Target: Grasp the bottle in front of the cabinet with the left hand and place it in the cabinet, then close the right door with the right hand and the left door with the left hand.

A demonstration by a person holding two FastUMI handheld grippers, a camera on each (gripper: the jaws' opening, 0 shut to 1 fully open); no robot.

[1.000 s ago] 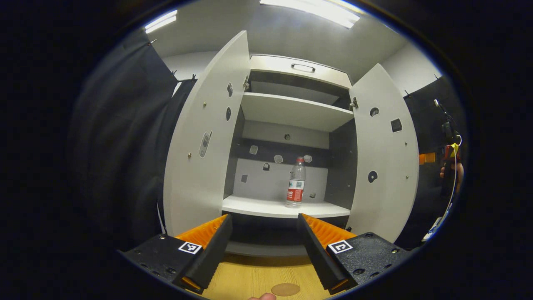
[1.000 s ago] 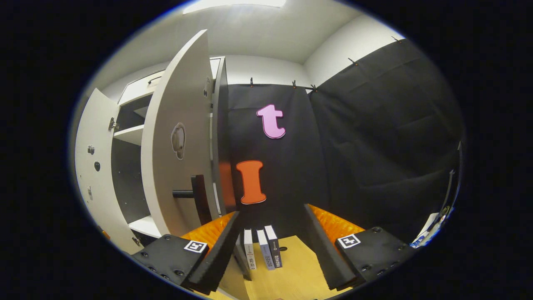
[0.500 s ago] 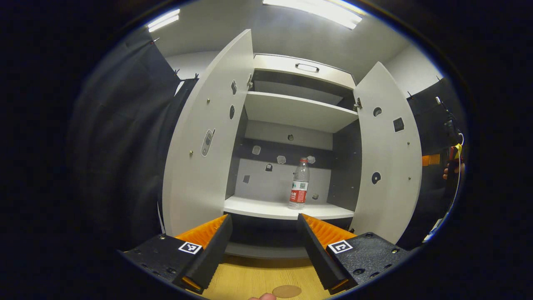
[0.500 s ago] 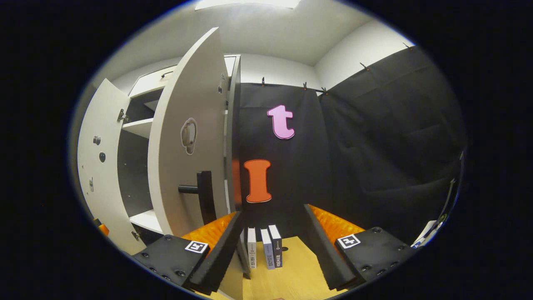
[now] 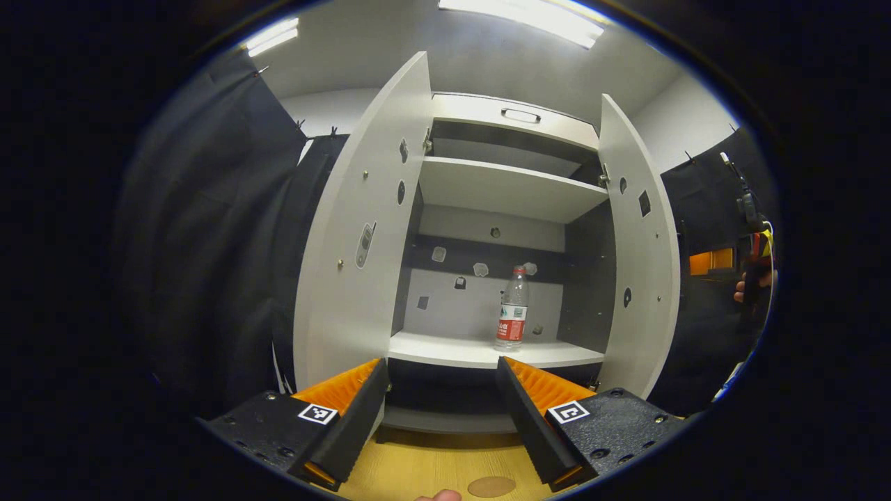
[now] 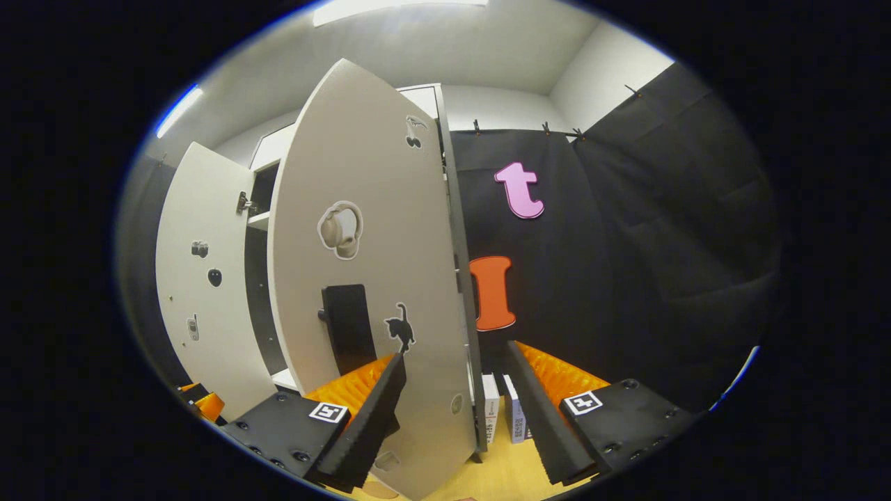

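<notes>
On the lower shelf, far side: one bottle (image 5: 513,308), upright, cap up, long axis vertical, toward the right end of the shelf.
Cabinet (image 5: 511,188): one, with two shelves in sight and a drawer front with one handle at the top.
Doors: two. Left door (image 5: 362,236) swung wide open; right door (image 5: 639,236) part-way swung, its edge toward the left gripper view.
Left gripper (image 5: 441,376): fingers spread apart, nothing between them; it sits near, low, in front of the cabinet over the wooden floor (image 5: 424,470).
Bottle to left fingers: farther off and higher than the tips, well apart, nearly above the right finger (image 5: 527,403).
Right gripper (image 6: 452,372): fingers spread; the lower edge of the right door (image 6: 376,264) stands between them, with the left finger (image 6: 369,410) in front of the door's outer face. Whether either finger touches it, I cannot tell.
Door handle (image 6: 346,327): one, dark, on the outer face just left of and above the left finger.
Books (image 6: 502,417): two in sight, upright, beyond the door's edge.
</notes>
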